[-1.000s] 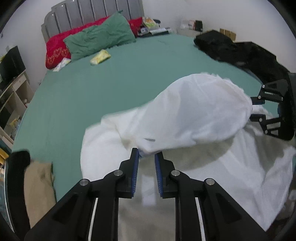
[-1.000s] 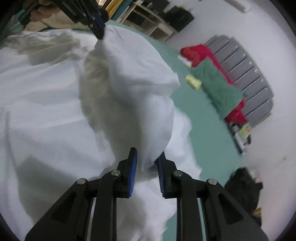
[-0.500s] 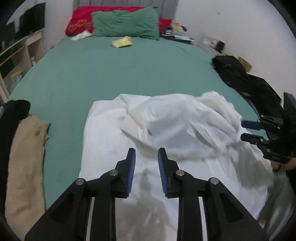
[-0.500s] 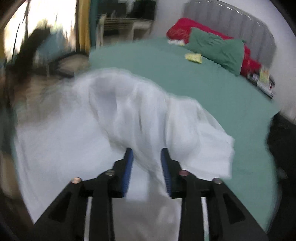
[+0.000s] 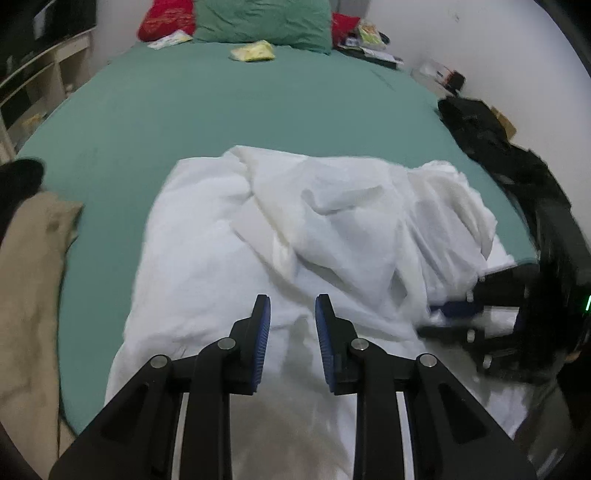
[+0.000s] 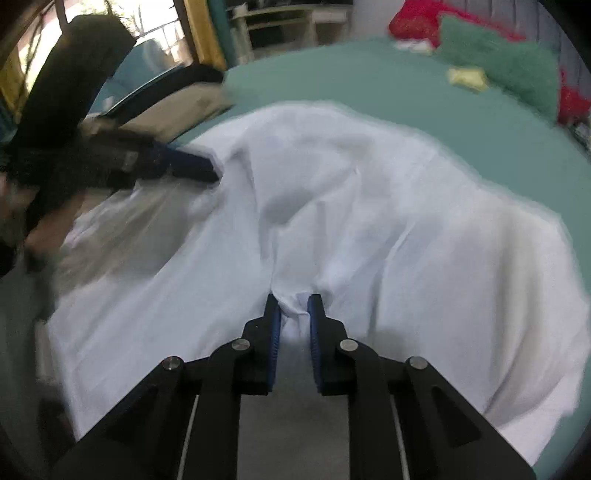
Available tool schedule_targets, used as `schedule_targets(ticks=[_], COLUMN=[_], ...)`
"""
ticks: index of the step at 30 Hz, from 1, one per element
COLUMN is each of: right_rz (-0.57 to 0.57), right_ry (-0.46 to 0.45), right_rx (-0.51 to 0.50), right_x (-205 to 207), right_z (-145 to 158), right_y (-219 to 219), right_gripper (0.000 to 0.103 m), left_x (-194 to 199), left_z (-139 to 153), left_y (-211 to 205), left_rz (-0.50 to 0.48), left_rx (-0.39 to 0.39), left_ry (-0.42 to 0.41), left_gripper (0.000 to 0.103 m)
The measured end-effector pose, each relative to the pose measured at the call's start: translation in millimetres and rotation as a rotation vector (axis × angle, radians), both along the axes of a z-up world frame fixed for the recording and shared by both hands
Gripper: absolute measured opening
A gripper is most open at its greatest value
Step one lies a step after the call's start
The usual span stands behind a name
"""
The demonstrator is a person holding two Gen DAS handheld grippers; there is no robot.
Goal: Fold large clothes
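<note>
Lying rumpled on the green bed (image 5: 258, 107): white garment (image 5: 229, 236), one loose flap over, unsquared. Left claw (image 5: 291, 308) parted, empty; right claw (image 6: 294, 308) pinching cloth. Folding barely begun.

white garment (image 5: 332, 229), teal sheet (image 5: 240, 107), red & green pillows (image 5: 258, 18), blk tongs (image 5: 291, 317) w/ blue pads (image 5: 263, 328)

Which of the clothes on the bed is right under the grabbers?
The white garment, spread crumpled on the green bed. The tan garment lies off to the left edge and the black clothes are piled at the right edge.
</note>
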State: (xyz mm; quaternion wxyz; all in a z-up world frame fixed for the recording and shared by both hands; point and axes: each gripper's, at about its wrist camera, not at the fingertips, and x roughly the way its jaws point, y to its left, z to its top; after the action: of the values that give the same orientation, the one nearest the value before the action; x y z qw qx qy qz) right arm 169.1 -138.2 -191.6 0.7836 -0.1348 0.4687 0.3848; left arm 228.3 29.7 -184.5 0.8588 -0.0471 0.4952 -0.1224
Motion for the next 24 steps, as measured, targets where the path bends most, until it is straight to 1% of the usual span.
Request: schedule_targets(ticks=[1, 3, 5, 6, 8, 9, 10, 12, 14, 15, 16, 19, 20, 21, 22, 24], right_rz=[0.005, -0.021, -0.066, -0.08, -0.129, -0.155, -0.195, -0.269, -0.385, -0.444, -0.526, -0.685, -0.718, -0.746, -0.774, -0.822], right_ry=[-0.006, 0.018, 0.008, 0.007, 0.008, 0.005, -0.012, -0.047, -0.045, -0.038, -0.025, 0.036, 0.053, 0.069, 0.086, 0.121], right_rx=[0.004, 0.013, 0.011, 0.028, 0.066, 0.075, 0.083, 0.076, 0.056, 0.048, 0.037, 0.006, -0.014, -0.032, -0.046, -0.038], right_x=[-11.6, -18.4, -28.2, -31.4, -39.9, -44.3, -54.4, -67.6, -74.7, -80.3, -88.8, -104.3, -107.4, -110.9, -115.4, -125.4], right_z=[1.5, 4.7, 11.8, 16.7, 28.2, 31.9, 39.9, 48.8, 52.8, 51.9, 47.7, 30.2, 25.4, 20.5, 16.0, 10.8], right_y=[-2.2, -8.0, -16.2, -21.0, -35.3, -43.1, -54.7, -77.7, -106.8, -122.5, -145.1, -189.0, -198.5, -206.3, -214.2, -226.5], right_gripper=[0.015, 0.015, 0.016, 0.018, 0.038, 0.06, 0.066, 0.066, 0.066, 0.066, 0.066, 0.066, 0.066, 0.066, 0.066, 0.066], left_x=[-6.6, -22.5, -42.9, -55.2, -72.0, -81.2, -89.9, -100.4, -111.2, -115.7, -120.5, -132.7, -135.1, -137.6, -140.6, -145.3], left_z=[3.3, 8.1, 13.3, 14.1, 12.0, 10.5, 9.6, 6.3, 4.9, 2.4, -0.3, -10.8, -14.7, -17.2, -19.1, -25.4], left_y=[3.1, 8.9, 18.4, 25.0, 37.8, 45.7, 55.9, 65.8, 75.9, 78.4, 80.8, 88.7, 93.1, 97.0, 100.6, 104.8], left_rz=[0.019, 0.043, 0.081, 0.105, 0.157, 0.191, 0.217, 0.259, 0.299, 0.31, 0.317, 0.339, 0.355, 0.37, 0.384, 0.397], left_rx=[-0.015, -0.032, -0.014, -0.001, 0.026, 0.043, 0.056, 0.079, 0.109, 0.116, 0.123, 0.172, 0.179, 0.179, 0.186, 0.185], left_ry=[0.017, 0.025, 0.017, 0.012, 0.008, 0.004, 0.003, 0.004, -0.005, -0.007, -0.007, -0.003, 0.011, 0.02, 0.026, 0.049], left_gripper=[0.027, 0.027, 0.027, 0.027, 0.027, 0.027, 0.027, 0.027, 0.027, 0.03, 0.036, 0.041, 0.041, 0.045, 0.051, 0.056])
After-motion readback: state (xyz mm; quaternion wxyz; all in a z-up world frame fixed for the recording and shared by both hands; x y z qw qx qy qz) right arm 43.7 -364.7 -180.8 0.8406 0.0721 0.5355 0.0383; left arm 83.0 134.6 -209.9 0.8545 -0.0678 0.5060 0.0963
